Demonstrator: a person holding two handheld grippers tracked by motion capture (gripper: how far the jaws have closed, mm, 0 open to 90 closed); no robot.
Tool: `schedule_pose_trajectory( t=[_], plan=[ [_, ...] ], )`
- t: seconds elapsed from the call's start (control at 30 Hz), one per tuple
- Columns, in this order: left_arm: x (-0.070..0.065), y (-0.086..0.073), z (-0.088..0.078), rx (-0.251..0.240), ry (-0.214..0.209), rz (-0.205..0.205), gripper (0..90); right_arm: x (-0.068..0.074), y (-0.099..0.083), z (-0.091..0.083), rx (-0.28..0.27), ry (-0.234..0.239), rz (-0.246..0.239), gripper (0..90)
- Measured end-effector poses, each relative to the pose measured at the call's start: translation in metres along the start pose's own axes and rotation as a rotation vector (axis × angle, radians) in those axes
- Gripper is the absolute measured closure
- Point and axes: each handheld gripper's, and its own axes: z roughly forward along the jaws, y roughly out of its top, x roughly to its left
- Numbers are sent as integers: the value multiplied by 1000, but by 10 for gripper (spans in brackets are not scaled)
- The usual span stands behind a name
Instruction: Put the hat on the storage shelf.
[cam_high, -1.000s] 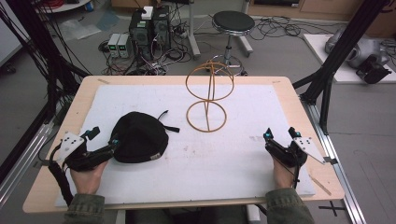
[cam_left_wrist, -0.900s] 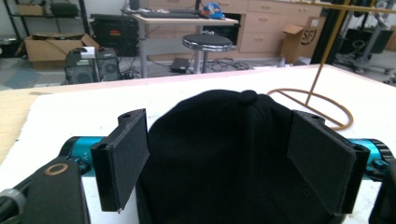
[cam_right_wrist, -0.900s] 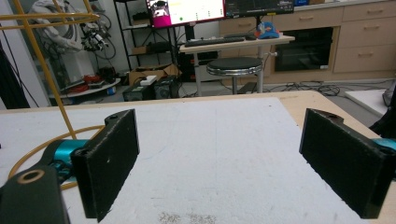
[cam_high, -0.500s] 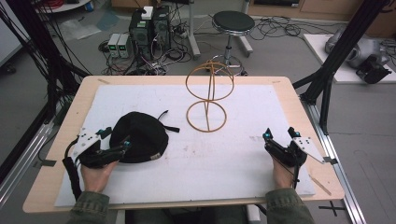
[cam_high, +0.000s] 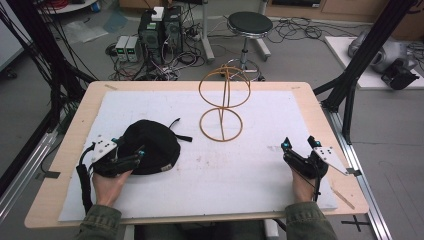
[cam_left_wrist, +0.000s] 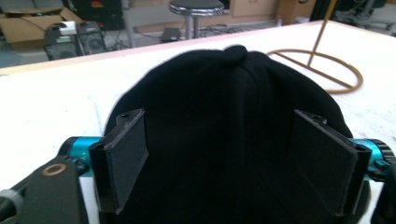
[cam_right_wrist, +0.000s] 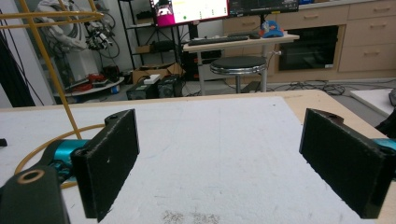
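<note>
A black cap (cam_high: 155, 142) lies crown-up on the white mat (cam_high: 240, 175), left of centre. My left gripper (cam_high: 128, 148) is open at the cap's near left edge. In the left gripper view the cap (cam_left_wrist: 229, 93) fills the space between the jaws of the left gripper (cam_left_wrist: 222, 121), one pad on each side and neither pressing the fabric. A gold wire hat stand (cam_high: 222, 107) stands upright behind the mat's centre, and its base ring (cam_left_wrist: 322, 70) is beyond the cap. My right gripper (cam_high: 298, 143) rests open near the mat's right edge, with nothing between its jaws (cam_right_wrist: 222, 116).
The wooden table (cam_high: 320, 115) borders the mat. Black frame posts (cam_high: 360, 60) rise at the right and left sides. A stool (cam_high: 249, 25) and computer boxes (cam_high: 160, 25) stand on the floor beyond the far edge. The stand's wire (cam_right_wrist: 51, 79) is left of the right gripper.
My left gripper has slid right and forward onto the cap's near edge, so the cap now sits between its open jaws. The right gripper has stayed still.
</note>
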Motion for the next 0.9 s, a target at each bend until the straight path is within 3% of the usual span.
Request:
schedule_pose_trajectory(
  t=[0.1, 0.33, 0.5, 0.73, 0.77, 0.87, 0.9],
  plan=[
    [-1, -1, 2, 28, -12, 10, 221, 1, 0, -1, 2, -4, 19, 111],
    [-1, -3, 4, 62, -21, 11, 270, 0, 0, -1, -2, -4, 3, 112],
    [2, -4, 5, 104, -38, -13, 379, 0, 0, 0, -1, -4, 2, 112],
    [4, -4, 5, 120, -46, -29, 519, 0, 0, 0, -2, -5, 3, 112],
    [5, -5, 4, 131, -38, -29, 611, 0, 0, 0, 0, -6, 1, 111],
    [6, -5, 4, 135, -51, -27, 762, 0, 0, 0, 0, -5, 3, 111],
    [3, -5, 4, 137, -52, 0, 822, 0, 0, 0, 1, -6, 7, 111]
  ],
)
